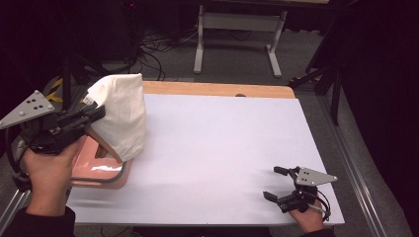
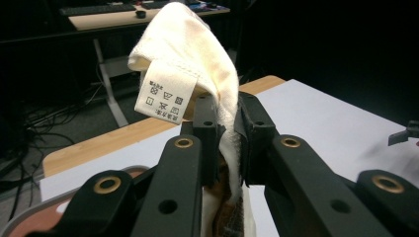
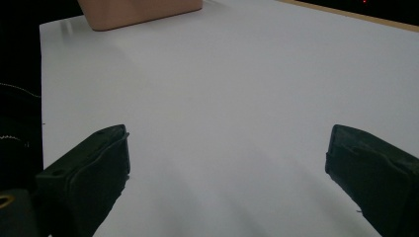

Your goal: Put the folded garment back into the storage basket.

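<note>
Here the left gripper (image 1: 96, 114) was clamped on a cream-white cloth (image 1: 121, 116), its two black jaws pressed together on the fabric, which the left gripper view showed pinched between them (image 2: 228, 123). The cloth hung off the table, lifted above a pink basin (image 1: 99, 173) that sat at the left edge of the white table (image 1: 222, 148); its lower folds draped down over the basin's far side. A white care label (image 2: 165, 96) stuck out from the cloth's top fold, just above the jaws. The right gripper (image 1: 273, 182) rested low near the table's front right corner, well apart from the cloth, its jaws spread wide with nothing between them, bare tabletop showing in the gap.
</note>
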Action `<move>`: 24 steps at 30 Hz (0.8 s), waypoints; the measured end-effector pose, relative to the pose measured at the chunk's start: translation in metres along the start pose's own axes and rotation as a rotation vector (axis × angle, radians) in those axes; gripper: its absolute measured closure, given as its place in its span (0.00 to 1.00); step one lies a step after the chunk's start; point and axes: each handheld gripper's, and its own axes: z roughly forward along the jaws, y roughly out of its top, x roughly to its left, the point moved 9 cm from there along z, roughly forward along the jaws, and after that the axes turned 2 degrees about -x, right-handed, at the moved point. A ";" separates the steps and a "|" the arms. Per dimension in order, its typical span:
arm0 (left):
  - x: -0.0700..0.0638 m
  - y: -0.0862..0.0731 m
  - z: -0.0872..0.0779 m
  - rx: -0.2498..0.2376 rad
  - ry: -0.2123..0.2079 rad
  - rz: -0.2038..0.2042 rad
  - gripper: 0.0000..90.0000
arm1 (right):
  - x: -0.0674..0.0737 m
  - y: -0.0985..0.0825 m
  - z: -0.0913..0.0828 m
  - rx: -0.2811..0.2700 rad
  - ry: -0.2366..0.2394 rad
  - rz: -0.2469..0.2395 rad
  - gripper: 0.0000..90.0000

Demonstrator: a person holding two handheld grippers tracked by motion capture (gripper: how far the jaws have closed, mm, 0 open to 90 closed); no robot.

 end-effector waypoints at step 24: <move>0.032 -0.015 -0.031 0.054 0.117 0.025 0.90 | 0.001 -0.002 0.002 0.008 0.003 0.006 0.04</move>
